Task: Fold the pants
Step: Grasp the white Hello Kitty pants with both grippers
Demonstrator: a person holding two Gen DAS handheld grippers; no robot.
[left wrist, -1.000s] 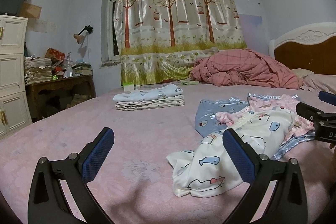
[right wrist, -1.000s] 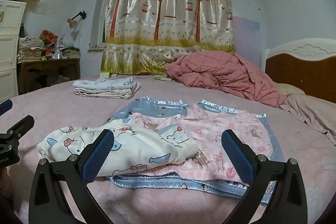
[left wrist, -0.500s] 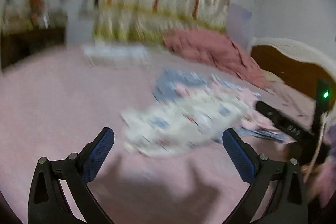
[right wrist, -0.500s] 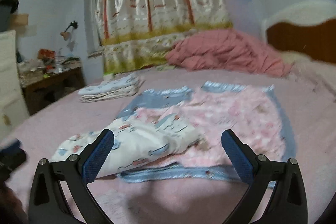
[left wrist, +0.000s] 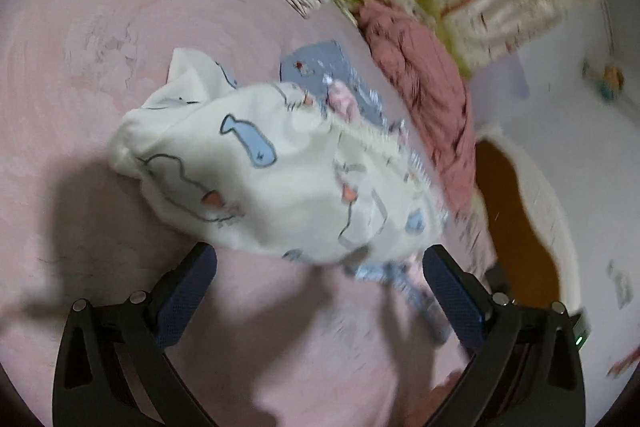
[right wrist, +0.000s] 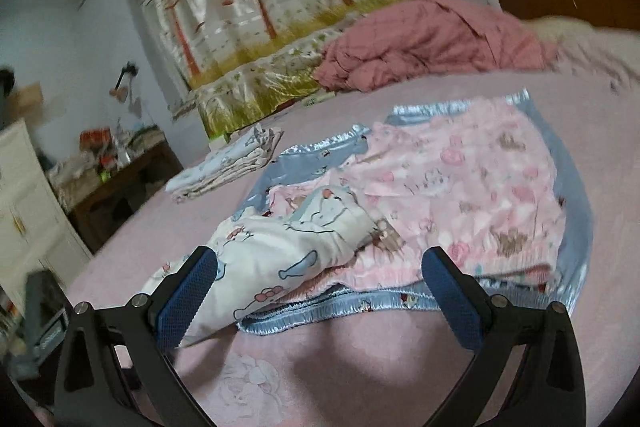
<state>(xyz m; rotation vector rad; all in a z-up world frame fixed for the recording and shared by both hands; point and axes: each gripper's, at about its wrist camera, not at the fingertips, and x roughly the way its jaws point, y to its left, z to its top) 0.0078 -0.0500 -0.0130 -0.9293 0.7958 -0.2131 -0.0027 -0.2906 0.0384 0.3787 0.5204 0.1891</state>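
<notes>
White cartoon-print pants (left wrist: pixel 256 179) lie crumpled on the pink bed, on top of pink printed pants (right wrist: pixel 472 183) and blue satin-trimmed pants (right wrist: pixel 320 311). In the left wrist view my left gripper (left wrist: pixel 320 291) is open and empty, just short of the white pants' near edge. In the right wrist view my right gripper (right wrist: pixel 320 295) is open and empty; the white pants (right wrist: pixel 280 251) reach to its left finger (right wrist: pixel 188 299) and the blue pants' hem lies between the fingers.
A folded stack of clothes (right wrist: pixel 228 163) lies further back on the bed (right wrist: pixel 320 379). A crumpled pink-red quilt (right wrist: pixel 424 43) sits near the tree-print curtain (right wrist: pixel 260 7). The wooden headboard (left wrist: pixel 516 223) is at right. A cluttered desk (right wrist: pixel 120 167) and white cabinet (right wrist: pixel 28 211) stand left.
Both grippers moved in closer to the pile. The left view tilted down and rolled, now looking over the white pants. Both stay open.
</notes>
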